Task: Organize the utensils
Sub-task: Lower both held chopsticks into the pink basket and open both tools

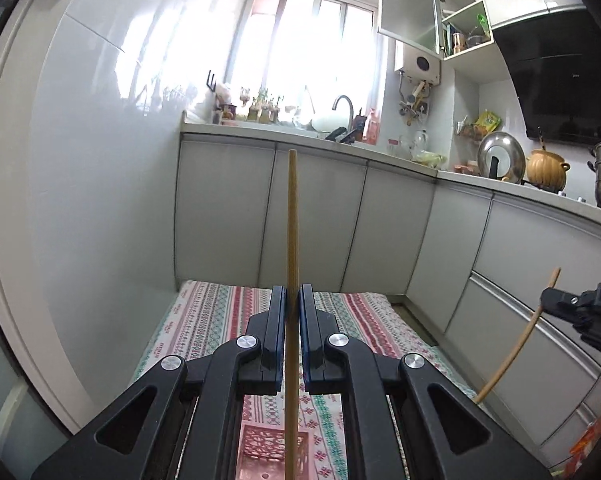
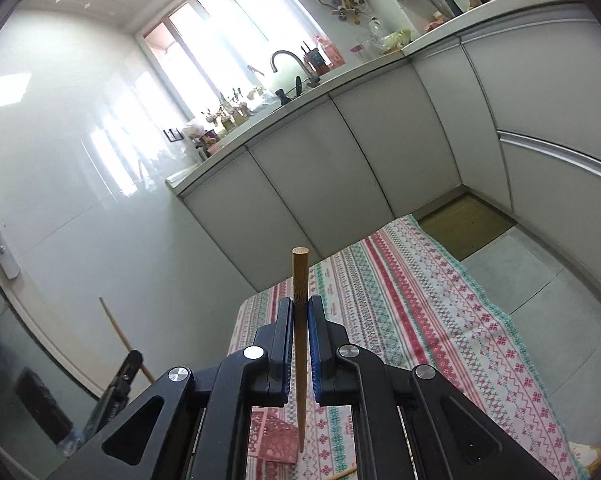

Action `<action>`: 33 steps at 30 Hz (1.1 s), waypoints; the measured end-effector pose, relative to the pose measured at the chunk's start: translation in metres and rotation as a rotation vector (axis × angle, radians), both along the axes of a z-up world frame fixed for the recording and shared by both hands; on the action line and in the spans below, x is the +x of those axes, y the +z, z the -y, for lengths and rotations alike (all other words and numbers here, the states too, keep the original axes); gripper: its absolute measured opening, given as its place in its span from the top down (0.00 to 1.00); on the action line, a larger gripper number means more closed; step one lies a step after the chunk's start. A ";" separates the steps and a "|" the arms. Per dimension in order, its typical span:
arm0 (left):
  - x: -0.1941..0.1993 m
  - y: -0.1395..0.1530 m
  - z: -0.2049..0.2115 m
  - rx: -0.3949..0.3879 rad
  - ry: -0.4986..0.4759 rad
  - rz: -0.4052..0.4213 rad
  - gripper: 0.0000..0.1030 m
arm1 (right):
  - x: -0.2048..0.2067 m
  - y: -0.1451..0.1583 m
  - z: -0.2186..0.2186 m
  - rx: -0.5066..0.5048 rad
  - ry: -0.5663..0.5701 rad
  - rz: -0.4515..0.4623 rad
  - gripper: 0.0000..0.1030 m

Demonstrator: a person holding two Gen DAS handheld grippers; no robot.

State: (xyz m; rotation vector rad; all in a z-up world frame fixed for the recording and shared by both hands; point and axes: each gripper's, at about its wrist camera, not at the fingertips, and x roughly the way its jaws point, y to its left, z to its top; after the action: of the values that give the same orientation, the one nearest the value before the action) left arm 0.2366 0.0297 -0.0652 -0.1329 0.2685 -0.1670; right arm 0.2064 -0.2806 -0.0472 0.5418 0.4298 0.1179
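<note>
My left gripper point(image 1: 292, 296) is shut on a long wooden chopstick point(image 1: 292, 220) that stands upright between its blue pads, high above the patterned cloth point(image 1: 204, 320). Below it sits a pink perforated basket point(image 1: 268, 452). My right gripper point(image 2: 300, 308) is shut on a second wooden chopstick point(image 2: 300, 280), its blunt end up and its thin tip down over the pink basket point(image 2: 276, 444). In the left wrist view the right gripper point(image 1: 548, 300) shows at the right edge with its chopstick point(image 1: 512, 352). The left gripper point(image 2: 134, 360) and its chopstick point(image 2: 116, 328) show at lower left in the right wrist view.
Grey lower cabinets point(image 1: 320, 216) and a counter with a faucet point(image 1: 342, 104), pots and bottles run behind the cloth-covered table. A glossy white wall point(image 1: 100, 160) stands left. Another wooden stick point(image 2: 342, 474) lies on the cloth near the basket. Floor tiles point(image 2: 532, 280) lie right.
</note>
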 end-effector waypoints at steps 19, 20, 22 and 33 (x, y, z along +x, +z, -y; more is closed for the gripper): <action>0.065 -0.070 0.003 0.055 0.023 -0.077 0.94 | 0.011 -0.012 -0.026 -0.031 0.047 -0.002 0.93; 0.064 -0.070 0.005 0.059 0.018 -0.080 0.93 | 0.011 -0.012 -0.027 -0.035 0.048 -0.003 0.93; 0.066 -0.072 0.007 0.055 0.003 -0.091 0.93 | 0.011 -0.013 -0.029 -0.043 0.054 -0.004 0.93; 0.049 -0.072 0.006 0.059 -0.080 -0.249 0.51 | 0.006 -0.005 -0.044 -0.050 0.081 0.039 0.93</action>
State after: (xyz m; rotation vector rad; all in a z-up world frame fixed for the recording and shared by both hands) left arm 0.2859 0.0233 -0.1367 -0.0839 0.5265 -0.2219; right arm 0.2120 -0.2366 -0.0517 0.4723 0.4156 0.1944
